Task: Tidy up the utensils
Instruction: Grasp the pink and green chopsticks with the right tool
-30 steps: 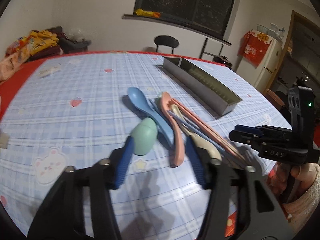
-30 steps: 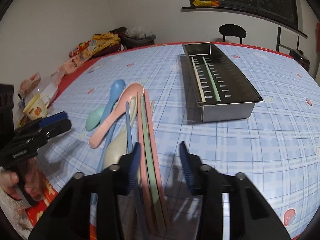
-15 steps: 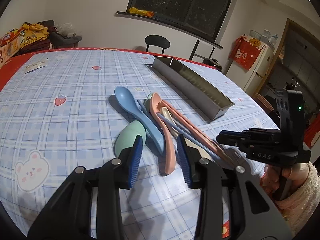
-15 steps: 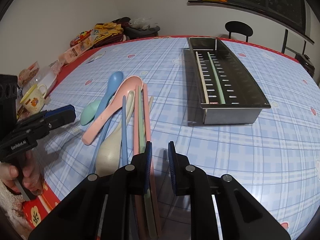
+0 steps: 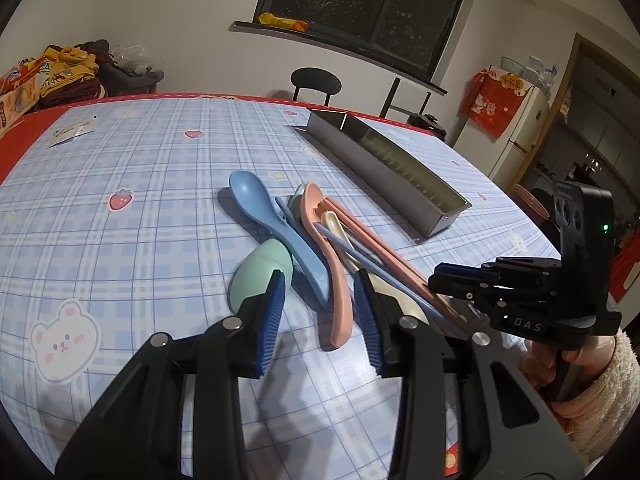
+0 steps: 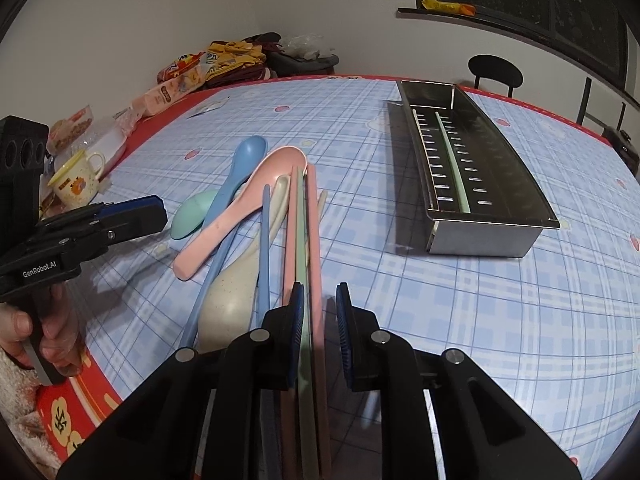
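Left wrist view: our left gripper (image 5: 320,292) hangs with jaws apart, gripping nothing, above the pink plastic spoon (image 5: 332,248) in the utensil pile, well short of the long stainless steel tray (image 5: 384,168).

Right wrist view: our right gripper (image 6: 320,312) has jaws narrowed around the pink plastic chopstick (image 6: 314,216); contact cannot be told. The pile lies left of the tray (image 6: 500,220).

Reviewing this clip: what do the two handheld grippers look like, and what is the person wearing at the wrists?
Both grippers are black plastic with silver pivot screws and blue ribbed finger pads. The left gripper carries white "GenRobot.AI" lettering; the right gripper reads "DAS", and its upright black block has three round holes and a lit green light. Each wrist shows a fluffy cream sleeve cuff. No cables are visible.
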Tool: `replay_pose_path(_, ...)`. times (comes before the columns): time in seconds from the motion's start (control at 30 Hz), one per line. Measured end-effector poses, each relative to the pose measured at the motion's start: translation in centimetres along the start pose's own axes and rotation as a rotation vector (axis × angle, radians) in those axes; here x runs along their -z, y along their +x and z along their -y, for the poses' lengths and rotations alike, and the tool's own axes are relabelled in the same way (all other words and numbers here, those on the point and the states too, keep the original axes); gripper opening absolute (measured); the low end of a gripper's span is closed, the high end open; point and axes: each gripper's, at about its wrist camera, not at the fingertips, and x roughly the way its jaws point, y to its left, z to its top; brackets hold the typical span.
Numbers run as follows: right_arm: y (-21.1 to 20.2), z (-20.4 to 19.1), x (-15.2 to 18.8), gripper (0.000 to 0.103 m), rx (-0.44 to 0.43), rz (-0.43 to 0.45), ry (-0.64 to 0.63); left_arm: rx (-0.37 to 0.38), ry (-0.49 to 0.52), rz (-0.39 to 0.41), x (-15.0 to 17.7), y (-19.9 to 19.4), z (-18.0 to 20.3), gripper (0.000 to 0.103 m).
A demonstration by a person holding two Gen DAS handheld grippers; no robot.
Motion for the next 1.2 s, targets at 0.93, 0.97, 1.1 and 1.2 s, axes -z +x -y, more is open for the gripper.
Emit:
replay_pose_path(0.93,1.6,-0.3,-0.4,0.014,0.061,-0.056,-0.025,-0.011,0.117,-0.093,0.0,2.0,2.1,0.027)
replay_pose_path(0.97,1.5,-0.5,-0.4,0.011,0.078,-0.056,-0.034,-0.016,0.133,-0.103,-0.2,2.2,2.4,0.025)
replay_pose_path(1.1,1.5,-0.9,-0.3,0.006,0.061,-0.054,-0.057,-0.022,0.144,-0.109,-1.4,2.7,2.8,0.023)
replay_pose_path(1.2,1.4,-0.7,-0.4,0.006,0.055,-0.053,-0.050,-0.036,0.137,-0.132,-2.4,3.8,2.8,0.023)
